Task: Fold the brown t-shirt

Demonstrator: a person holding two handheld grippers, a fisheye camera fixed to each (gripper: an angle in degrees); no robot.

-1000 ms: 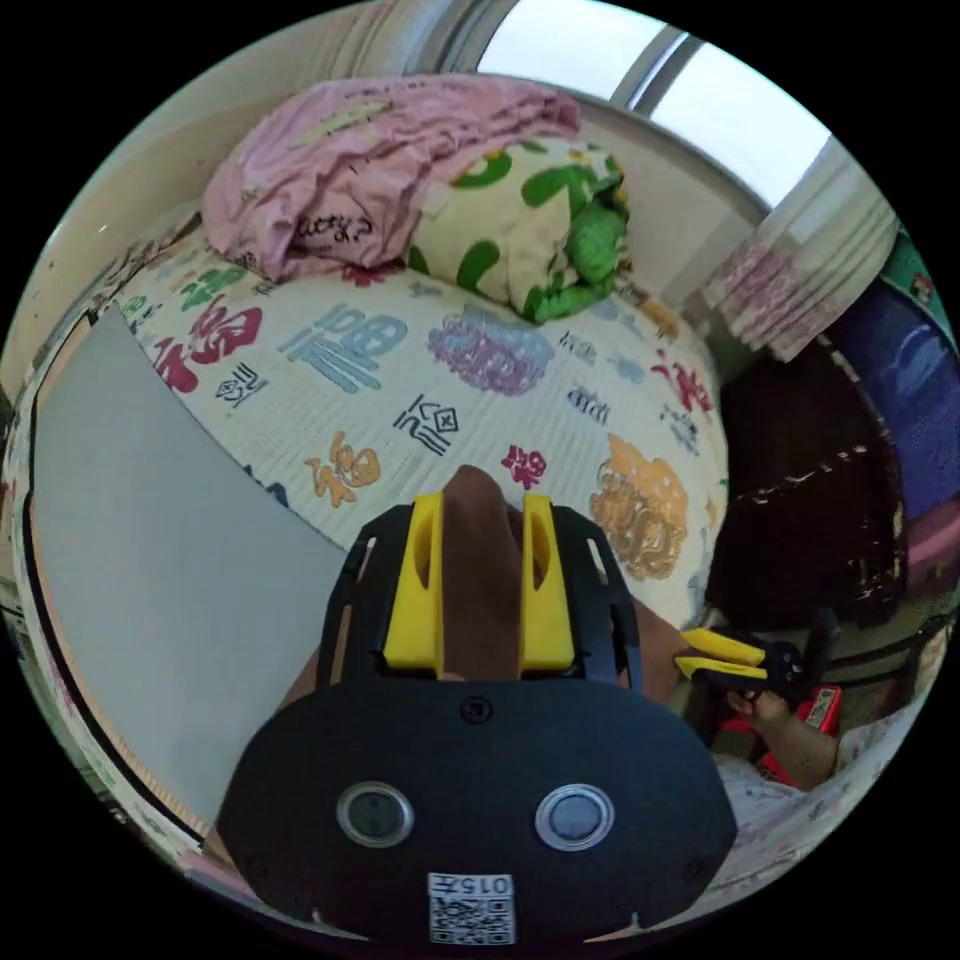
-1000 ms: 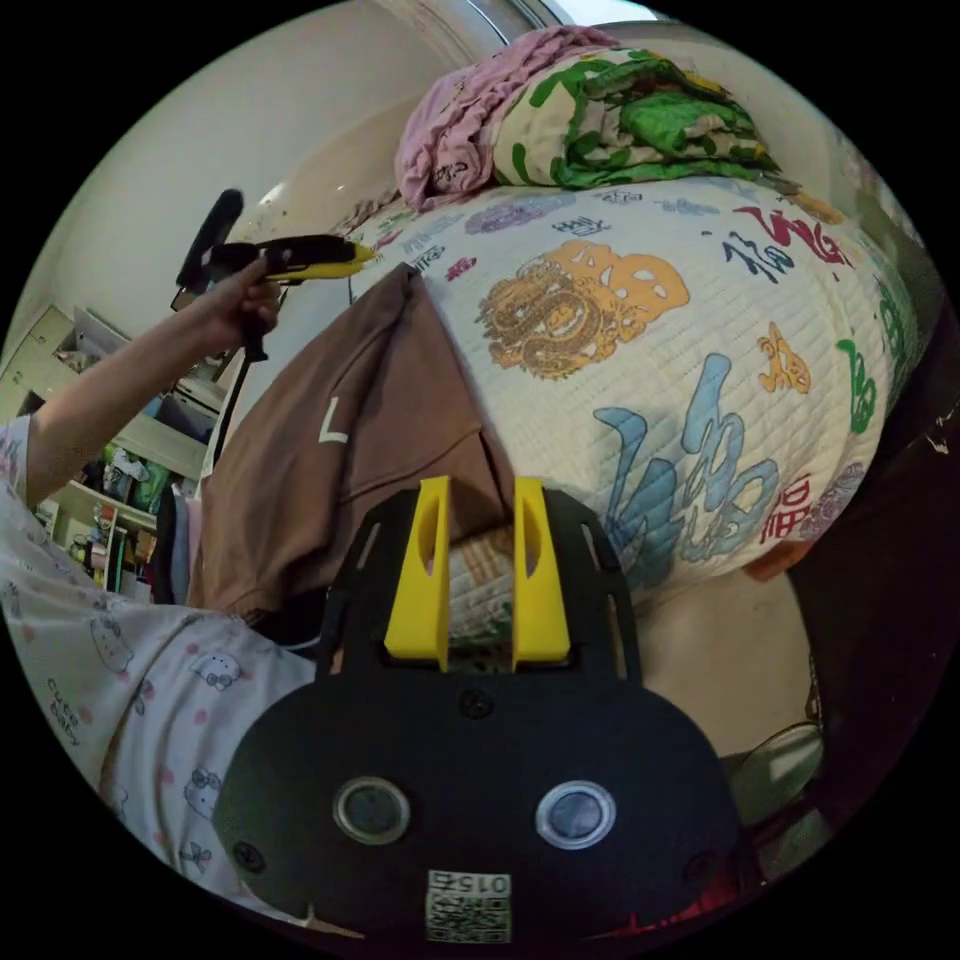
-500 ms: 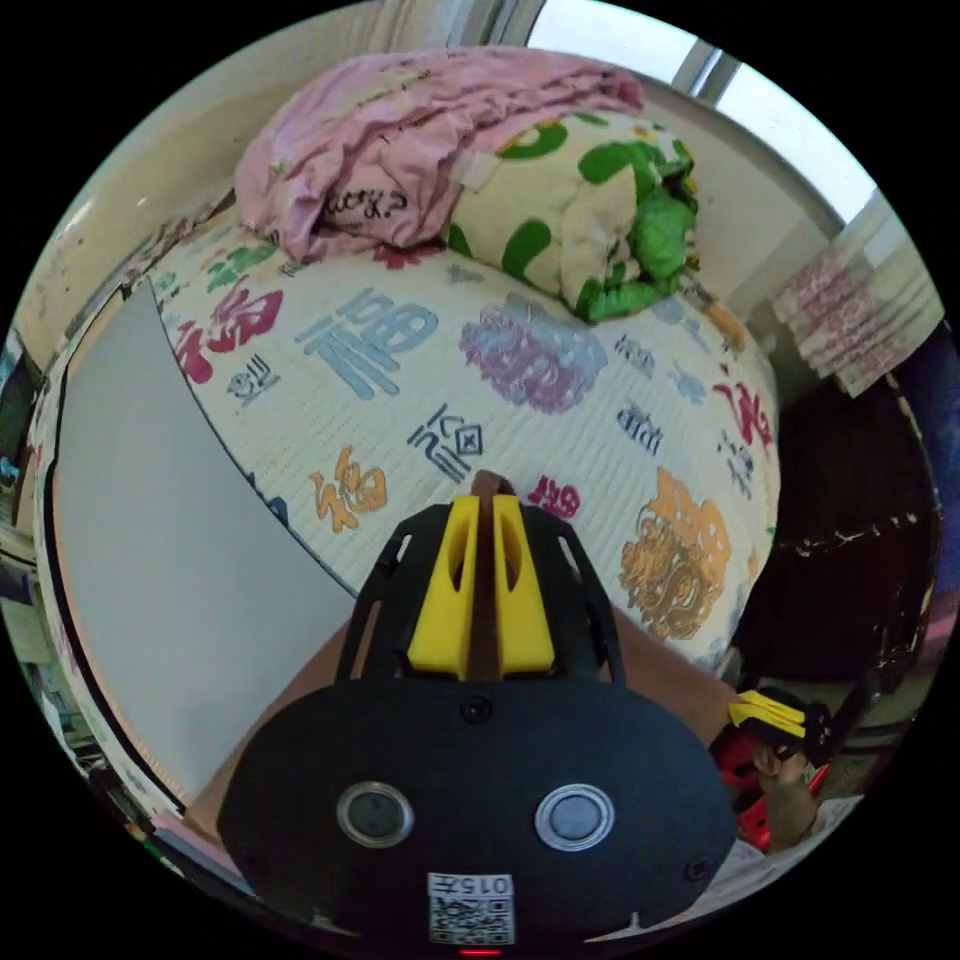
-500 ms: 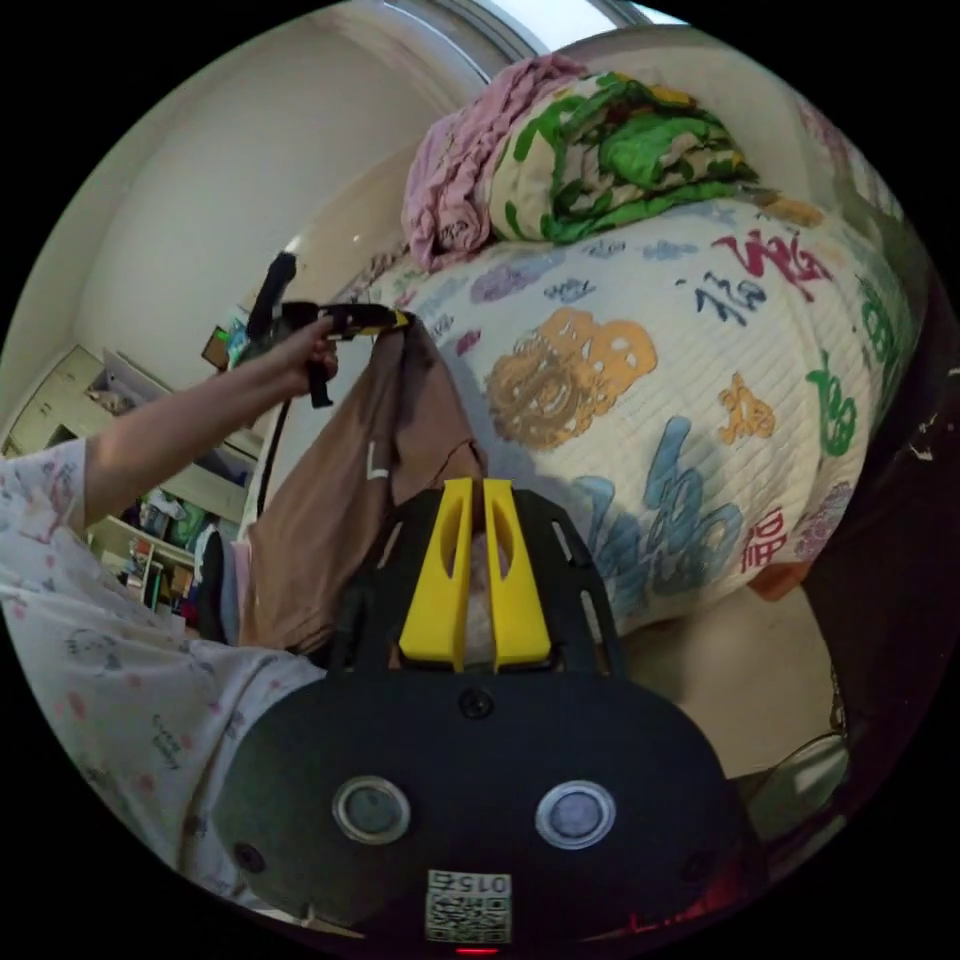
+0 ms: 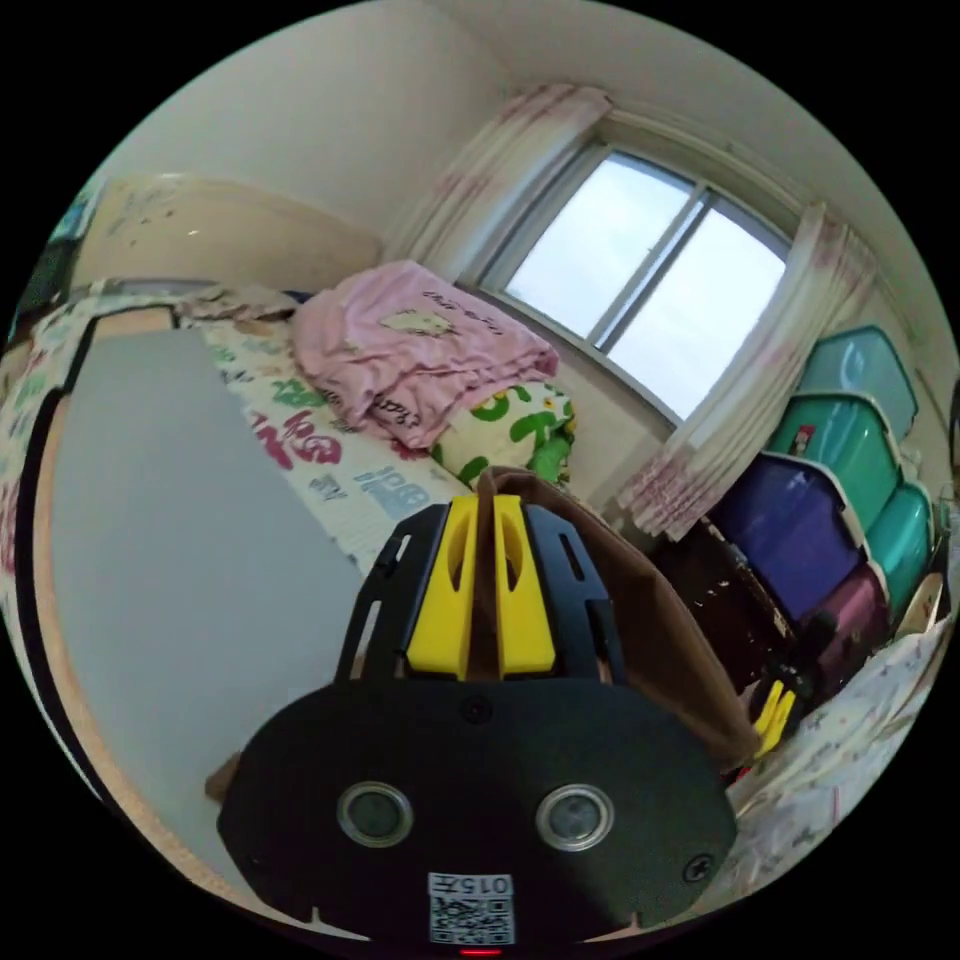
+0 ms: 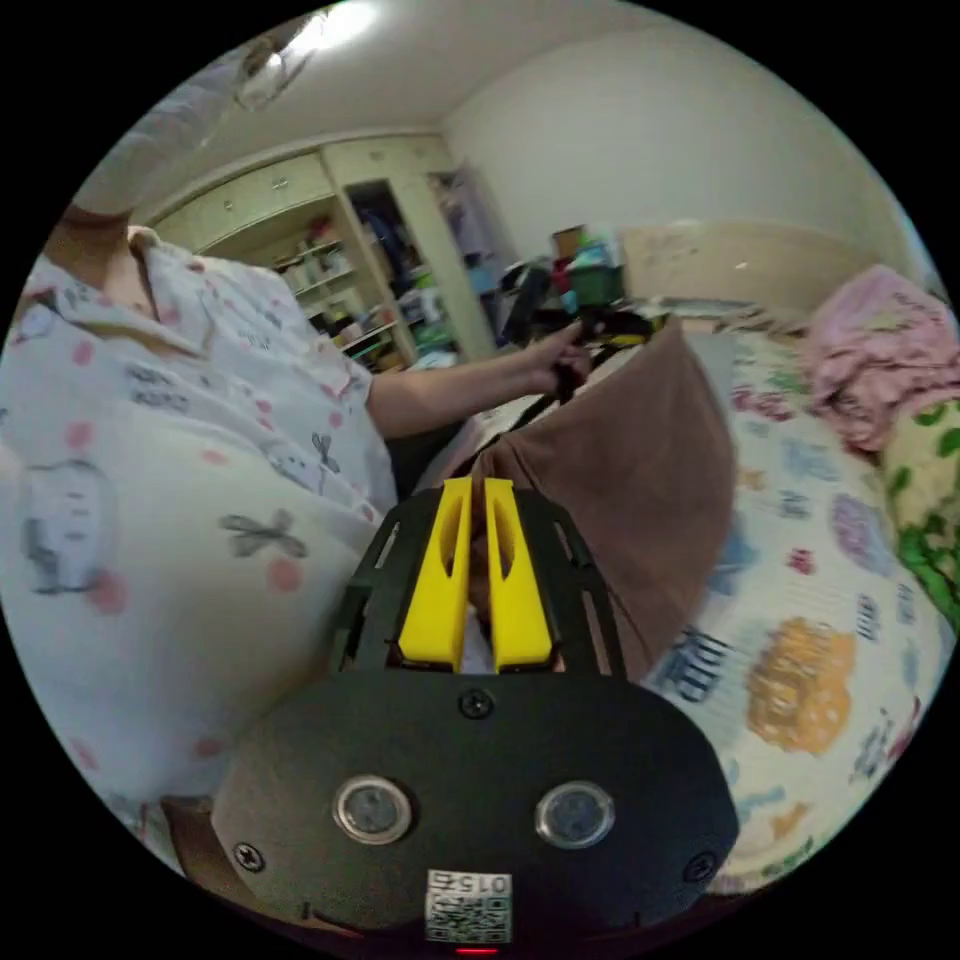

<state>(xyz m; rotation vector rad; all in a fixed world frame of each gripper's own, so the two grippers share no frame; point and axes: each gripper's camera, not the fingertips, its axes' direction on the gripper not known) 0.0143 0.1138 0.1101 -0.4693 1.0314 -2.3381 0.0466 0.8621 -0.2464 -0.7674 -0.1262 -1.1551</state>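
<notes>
Both grippers have closed on the shirt since a second ago, when their jaws stood apart, and the cloth is now lifted between them

Left gripper view: the left gripper [image 5: 482,510] has its yellow jaws narrow, pressed on a fold of the brown shirt [image 5: 640,610], which drapes away to the right and down toward the right gripper [image 5: 772,712] near the picture's edge. Beyond the jaws lie a grey board [image 5: 170,560] on the printed quilt [image 5: 320,460], a pink blanket [image 5: 410,345] on a green-patterned one, a window [image 5: 650,290] with curtains, and stacked bins [image 5: 850,440]

Right gripper view: the right gripper [image 6: 476,495] is likewise nearly closed, pinching the shirt's edge. The shirt [image 6: 630,470] stretches taut above the quilt [image 6: 820,620] to the left gripper [image 6: 620,322], held in the person's hand [image 6: 560,365]. A patterned sleeve [image 6: 200,400] is close by; shelves [image 6: 330,290] stand behind
</notes>
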